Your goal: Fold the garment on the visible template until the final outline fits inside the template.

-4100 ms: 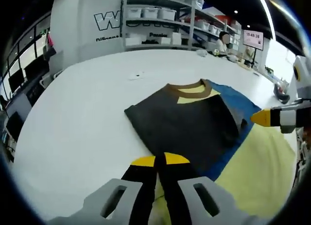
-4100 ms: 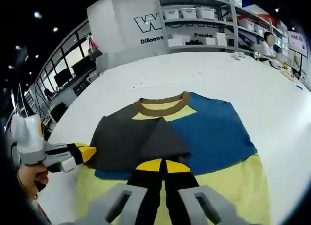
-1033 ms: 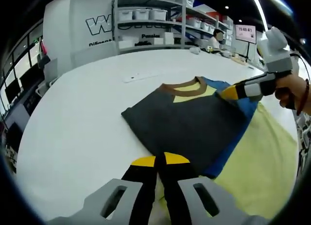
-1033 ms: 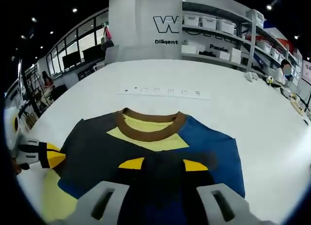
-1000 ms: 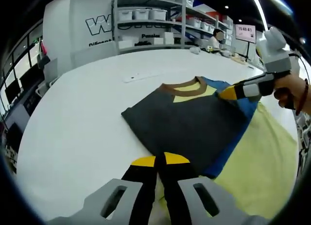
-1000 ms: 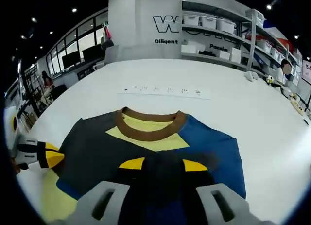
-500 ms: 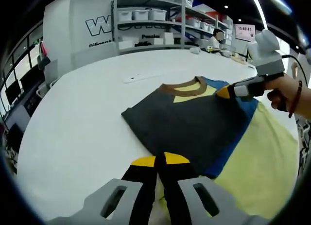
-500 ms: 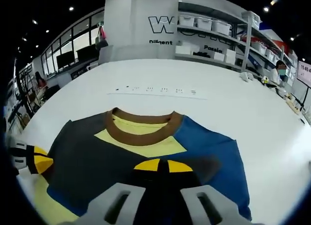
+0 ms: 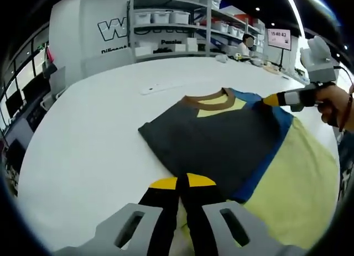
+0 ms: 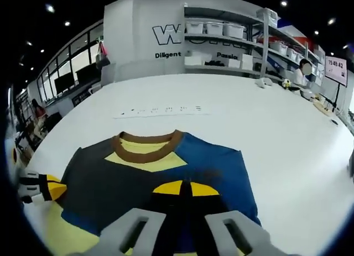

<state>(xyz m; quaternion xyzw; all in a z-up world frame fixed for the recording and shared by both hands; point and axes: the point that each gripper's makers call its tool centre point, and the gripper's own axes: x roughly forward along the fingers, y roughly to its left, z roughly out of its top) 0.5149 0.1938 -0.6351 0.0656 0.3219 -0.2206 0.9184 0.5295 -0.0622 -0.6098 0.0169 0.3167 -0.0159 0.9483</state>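
In the left gripper view, your left gripper (image 9: 182,181) has its fingers pressed together at the near hem of the garment (image 9: 221,137); whether cloth is pinched between them you cannot tell. The garment lies flat on the white bench (image 9: 83,134), its dark side panel folded inward over the blue body, with the pale yellow template (image 9: 293,184) showing beyond its far and lower edges. Your right gripper (image 9: 279,99) hovers at the far shoulder, fingers apparently together. In the right gripper view, the right gripper's fingers are closed over the blue panel (image 10: 218,167) just below the brown collar (image 10: 145,141), with the left gripper at the left edge. Judge the cloth as light, limp and likely to drag or wrinkle; take it at a hem corner or shoulder seam, pinching through every layer, and lift low so the fold stays square.
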